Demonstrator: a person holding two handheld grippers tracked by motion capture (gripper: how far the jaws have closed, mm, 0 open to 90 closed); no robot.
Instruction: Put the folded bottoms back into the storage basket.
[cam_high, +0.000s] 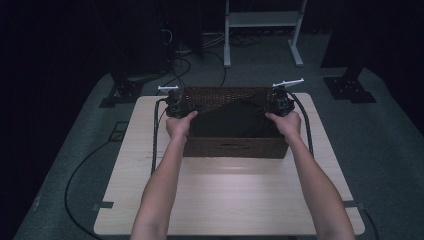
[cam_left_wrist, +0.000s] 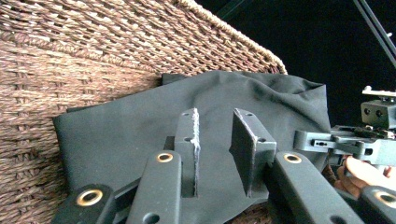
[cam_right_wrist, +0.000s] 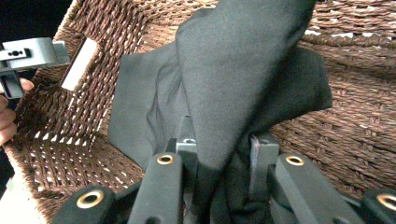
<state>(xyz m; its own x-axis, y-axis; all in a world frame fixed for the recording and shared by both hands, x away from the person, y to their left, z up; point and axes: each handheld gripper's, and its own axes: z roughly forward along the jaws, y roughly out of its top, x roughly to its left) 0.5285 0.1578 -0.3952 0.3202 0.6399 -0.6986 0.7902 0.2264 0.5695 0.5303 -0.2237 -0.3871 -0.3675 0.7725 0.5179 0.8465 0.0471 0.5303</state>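
Woven brown wicker basket (cam_high: 235, 147) at the far half of a pale wooden table (cam_high: 225, 200), its back wall close to the far table edge, its front wall facing a wide bare stretch of tabletop toward the person. Narrow free strips of table at both sides of the basket, each taken by a hand and a trailing black cable. Inside the basket, a black cloth (cam_high: 232, 120), covering most of the floor and lifted at the right side. Beyond the table, grey floor with loose cables, dark stand feet and the legs of a white frame (cam_high: 262, 30), all well apart from the basket. Left tool (cam_left_wrist: 215, 140) low over the left part of the cloth, jaws apart with a clear gap between them and nothing gripped, cloth lying flat under them, basket wall rising just behind. Right tool (cam_right_wrist: 219, 154) closed on a fold of the black cloth, the fold standing up between the jaws and hanging over them, basket wall near on the right. Left hand (cam_high: 180, 125) and right hand (cam_high: 286, 122) at the two short sides of the basket, both forearms stretched forward from the near table edge, nearly symmetrical, wrists level with the rim.
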